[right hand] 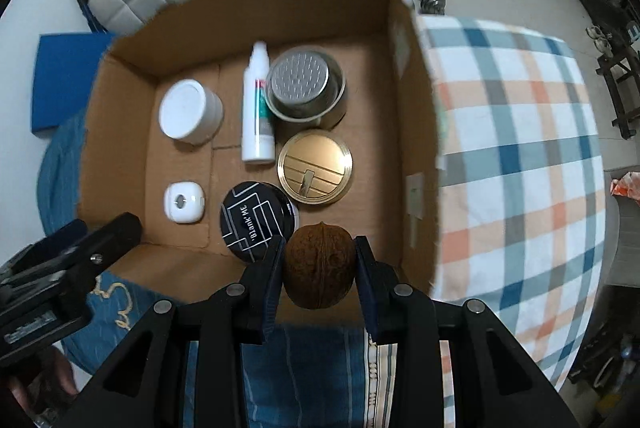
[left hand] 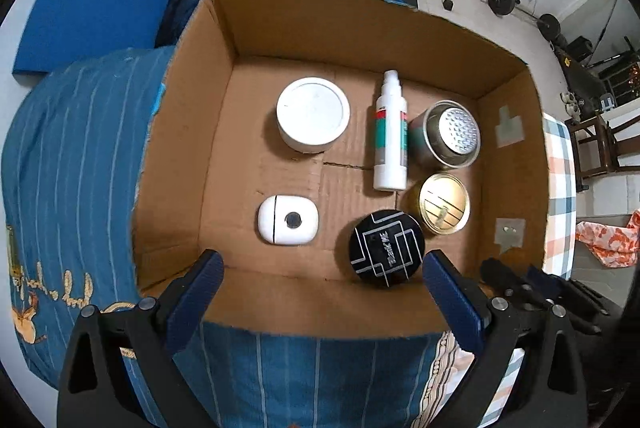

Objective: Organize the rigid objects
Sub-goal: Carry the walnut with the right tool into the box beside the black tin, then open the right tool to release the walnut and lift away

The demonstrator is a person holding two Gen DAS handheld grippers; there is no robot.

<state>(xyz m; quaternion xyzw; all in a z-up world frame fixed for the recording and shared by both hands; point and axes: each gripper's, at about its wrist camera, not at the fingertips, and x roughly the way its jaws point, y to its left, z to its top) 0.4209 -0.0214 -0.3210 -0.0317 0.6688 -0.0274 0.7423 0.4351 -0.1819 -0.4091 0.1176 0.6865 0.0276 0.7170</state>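
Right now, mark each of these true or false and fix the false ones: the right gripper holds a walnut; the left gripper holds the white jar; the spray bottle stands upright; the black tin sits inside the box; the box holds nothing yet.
1. The right gripper holds a walnut. True: it is clamped between the two fingers.
2. The left gripper holds the white jar. False: its jaws are open and empty, and the jar sits on the box floor.
3. The spray bottle stands upright. False: it lies on its side.
4. The black tin sits inside the cardboard box. True: it rests near the front wall, beside the gold lid.
5. The box holds nothing yet. False: six items already lie in it.
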